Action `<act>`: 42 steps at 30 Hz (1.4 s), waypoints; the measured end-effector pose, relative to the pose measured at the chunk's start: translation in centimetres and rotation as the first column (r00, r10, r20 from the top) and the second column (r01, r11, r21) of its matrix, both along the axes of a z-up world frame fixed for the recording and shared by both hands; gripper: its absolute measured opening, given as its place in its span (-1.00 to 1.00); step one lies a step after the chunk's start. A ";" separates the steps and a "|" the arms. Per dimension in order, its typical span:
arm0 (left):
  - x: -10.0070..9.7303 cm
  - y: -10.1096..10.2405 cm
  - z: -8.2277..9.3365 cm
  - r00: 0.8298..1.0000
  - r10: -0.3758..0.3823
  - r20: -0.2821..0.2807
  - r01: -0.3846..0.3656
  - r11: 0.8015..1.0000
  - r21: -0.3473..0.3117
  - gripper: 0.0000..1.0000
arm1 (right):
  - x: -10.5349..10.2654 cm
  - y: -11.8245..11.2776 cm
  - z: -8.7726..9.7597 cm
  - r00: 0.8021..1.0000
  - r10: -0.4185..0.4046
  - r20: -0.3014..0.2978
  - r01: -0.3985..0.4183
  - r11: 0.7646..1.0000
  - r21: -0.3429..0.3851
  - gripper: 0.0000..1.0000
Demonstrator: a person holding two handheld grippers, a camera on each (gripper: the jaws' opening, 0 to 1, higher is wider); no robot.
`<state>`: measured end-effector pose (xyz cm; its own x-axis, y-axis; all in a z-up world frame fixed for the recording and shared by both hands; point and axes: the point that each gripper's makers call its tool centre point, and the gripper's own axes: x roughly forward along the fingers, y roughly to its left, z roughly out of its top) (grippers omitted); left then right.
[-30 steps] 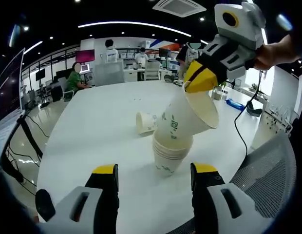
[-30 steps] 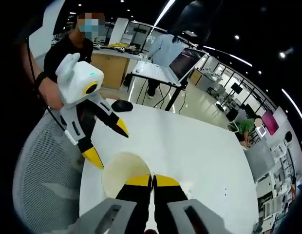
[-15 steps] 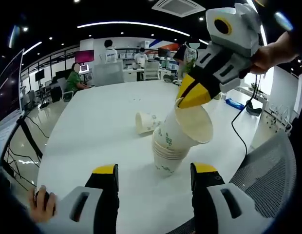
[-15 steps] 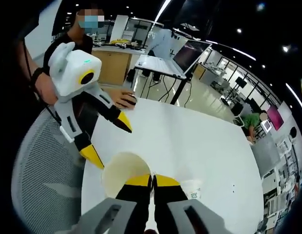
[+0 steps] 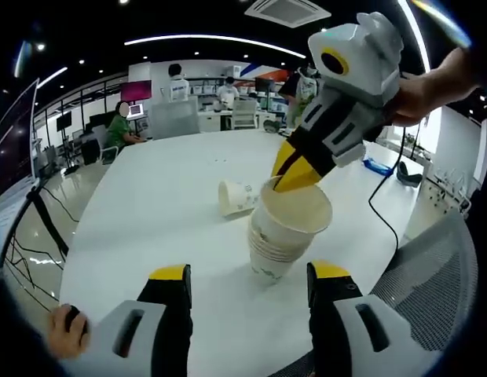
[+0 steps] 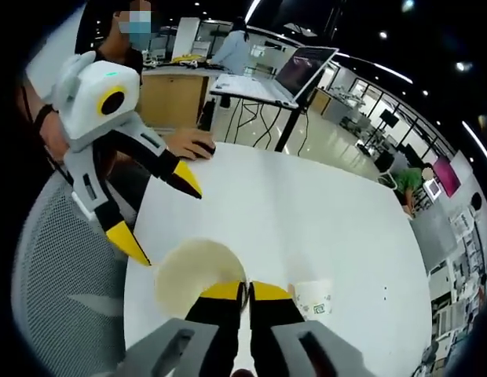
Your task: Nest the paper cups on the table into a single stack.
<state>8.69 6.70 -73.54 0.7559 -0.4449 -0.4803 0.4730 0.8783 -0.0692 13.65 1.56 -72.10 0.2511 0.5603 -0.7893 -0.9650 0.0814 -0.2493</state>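
Now seated: right gripper (image 5: 294, 177), fingers clamped on rim, has righted tan paper cup (image 5: 294, 214) into white stack (image 5: 273, 250). Left gripper (image 5: 247, 287) fingers apart. Toppled cup (image 5: 236, 195) remains on bench (image 5: 149, 204).

Open-plan office with ceiling light strips (image 5: 212, 38), desks (image 6: 255, 88), mesh chair (image 5: 432, 267).

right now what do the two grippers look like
Both have grey bodies and black jaws tipped yellow. The right gripper carries a white-grey housing with a yellow-ringed lens and a black cable trailing off it. The left gripper has a matching white housing with a small green light.
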 end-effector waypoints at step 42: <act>0.1 0.1 -0.3 1.000 0.004 -0.009 -0.004 1.000 0.000 0.15 | 1.0 -0.4 -2.9 0.995 -0.075 -0.065 0.073 0.997 -0.025 -0.85</act>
